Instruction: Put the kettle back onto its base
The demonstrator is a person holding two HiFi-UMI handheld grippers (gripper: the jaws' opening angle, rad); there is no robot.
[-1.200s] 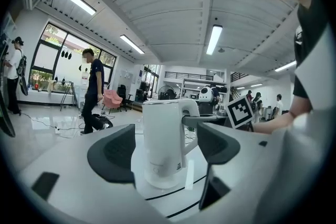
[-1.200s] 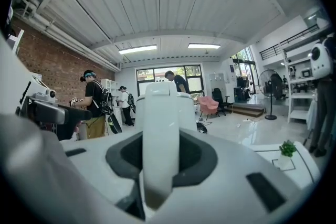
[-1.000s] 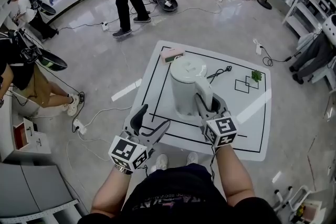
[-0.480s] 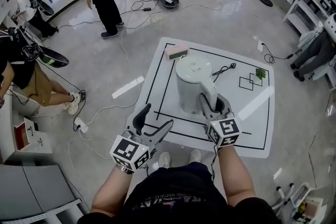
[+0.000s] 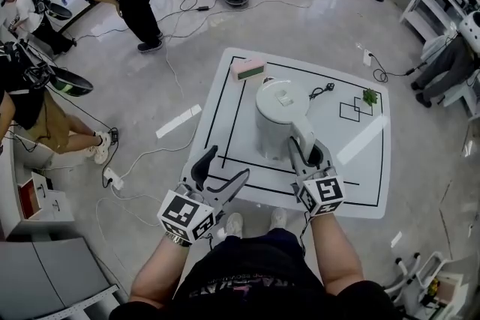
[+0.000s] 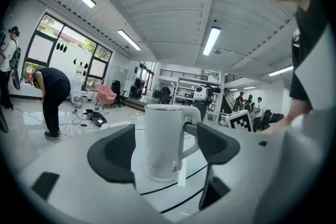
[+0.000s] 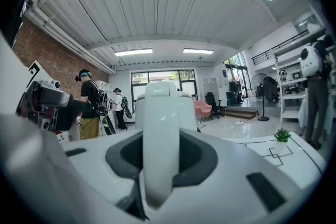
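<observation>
Near the middle of the counter (image 5: 360, 161) the kettle (image 5: 279, 112) looks seated on its base (image 6: 137, 174), handle (image 7: 159, 139) clamped in the right gripper's (image 7: 160, 157) fingers, the left gripper's (image 5: 220, 170) fingers apart and empty off the near edge; next likely calls for checking it sits flat, then letting go.

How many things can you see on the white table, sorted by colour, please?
White: 1, the kettle
Pink: 1, the small block
Green: 1, the little plant
Black: 1, the cord
Total: 4
</observation>
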